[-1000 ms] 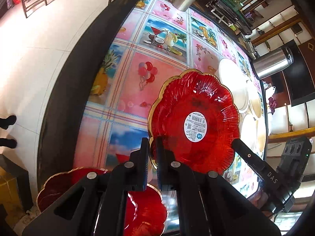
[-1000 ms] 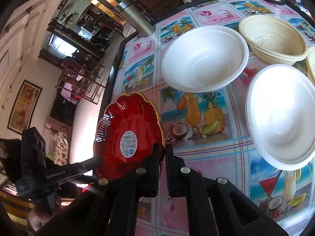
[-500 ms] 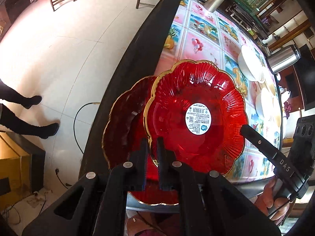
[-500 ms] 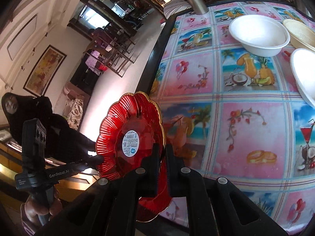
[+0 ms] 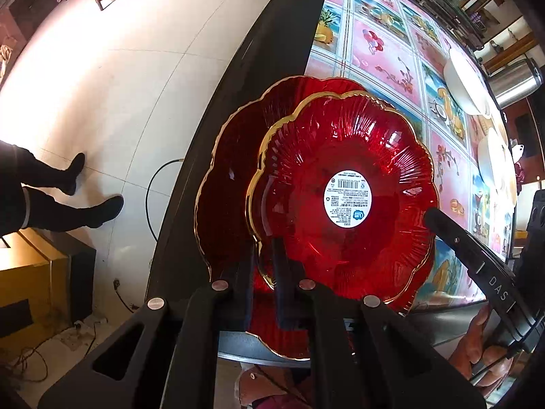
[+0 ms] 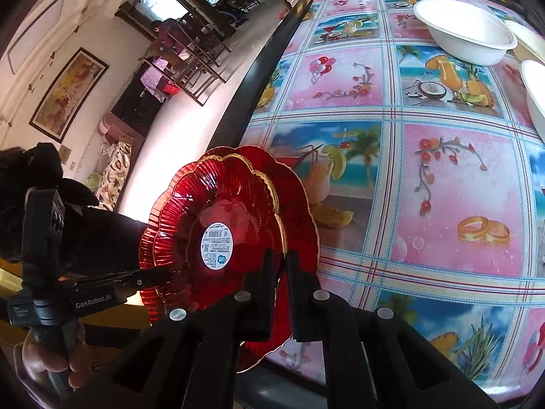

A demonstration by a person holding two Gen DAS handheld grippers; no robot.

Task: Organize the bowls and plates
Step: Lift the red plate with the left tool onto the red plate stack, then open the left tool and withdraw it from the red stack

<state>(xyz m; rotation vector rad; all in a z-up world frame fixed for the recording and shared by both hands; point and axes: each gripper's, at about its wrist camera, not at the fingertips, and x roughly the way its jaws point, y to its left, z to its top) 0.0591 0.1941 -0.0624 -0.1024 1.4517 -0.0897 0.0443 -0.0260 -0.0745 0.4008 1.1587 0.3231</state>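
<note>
Red plate, upper (image 5: 340, 184): translucent ribbed red plastic or glass, scalloped like a flower, thin gold rim, round white barcode sticker at its centre; carried between both grippers over the bench's near corner.
Left gripper (image 5: 264, 259): black fingers drawn narrow, pinching the near rim of the upper plate, which spreads out just ahead of the fingertips.
Right gripper (image 6: 279, 266): black fingers likewise narrow, nipping the opposite rim of the same plate; in the left view its finger lies against the plate's right edge.
Red plate, lower (image 5: 235, 156): same scalloped shape and gold rim, darker in shade, directly under the upper one and offset toward the bench edge; whether the two touch cannot be told.
Red plates counted: two.
Hands: one bare hand (image 6: 51, 358) wraps the left gripper's handle in the right view; another (image 5: 477, 351) holds the right gripper's handle in the left view.
Bench (image 6: 453, 204): glossy cloth printed in pink and blue squares of cocktails, fruit, balloons and rings, with a dark rounded border.
White bowls (image 6: 463, 30): smooth, matte, round; two seen, well apart from the plates toward the far side.
Cream bowl (image 6: 531, 42): only an edge shows beside the first white bowl.
Metal cylinder (image 5: 514, 83): shiny steel, at the far bench edge.
Floor (image 5: 119, 68): pale glossy tile, a person's dark-clad legs standing on it.
</note>
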